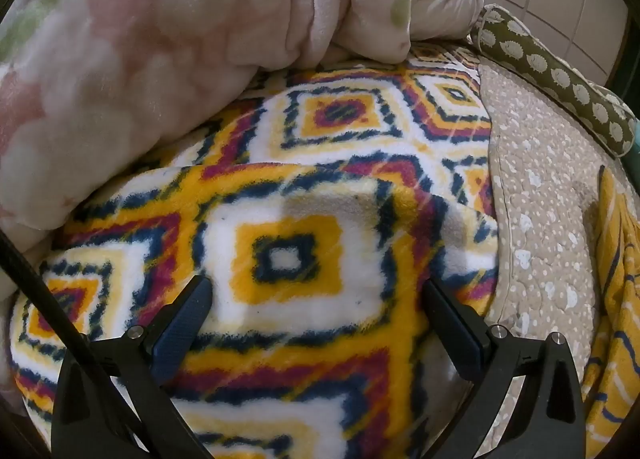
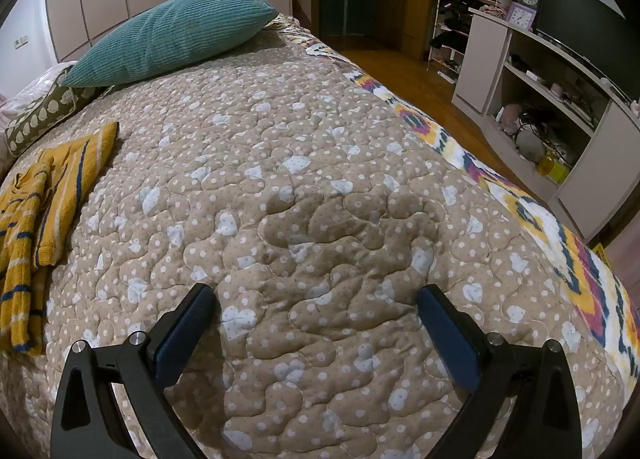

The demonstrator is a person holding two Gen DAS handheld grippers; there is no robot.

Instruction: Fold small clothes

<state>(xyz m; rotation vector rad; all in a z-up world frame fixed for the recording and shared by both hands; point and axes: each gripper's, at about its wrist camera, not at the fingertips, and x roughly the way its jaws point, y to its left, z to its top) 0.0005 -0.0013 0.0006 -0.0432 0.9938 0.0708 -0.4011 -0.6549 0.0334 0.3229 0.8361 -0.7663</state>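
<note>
A small mustard-yellow garment with navy and white stripes [image 2: 36, 215] lies rumpled on the beige quilt [image 2: 320, 179] at the far left of the right wrist view. Its edge also shows at the right of the left wrist view [image 1: 612, 299]. My right gripper [image 2: 318, 299] is open and empty over bare quilt, well to the right of the garment. My left gripper [image 1: 318, 291] is open and empty over a patterned yellow, white, navy and red fleece blanket [image 1: 288, 251], with the garment off to its right.
A pink and white fluffy duvet [image 1: 160, 59] is heaped behind the fleece blanket. An olive bolster [image 1: 560, 75] and a teal pillow [image 2: 168, 31] lie at the head of the bed. Shelves [image 2: 540, 99], a wooden floor [image 2: 408, 75] and a door stand beyond the bed's right edge.
</note>
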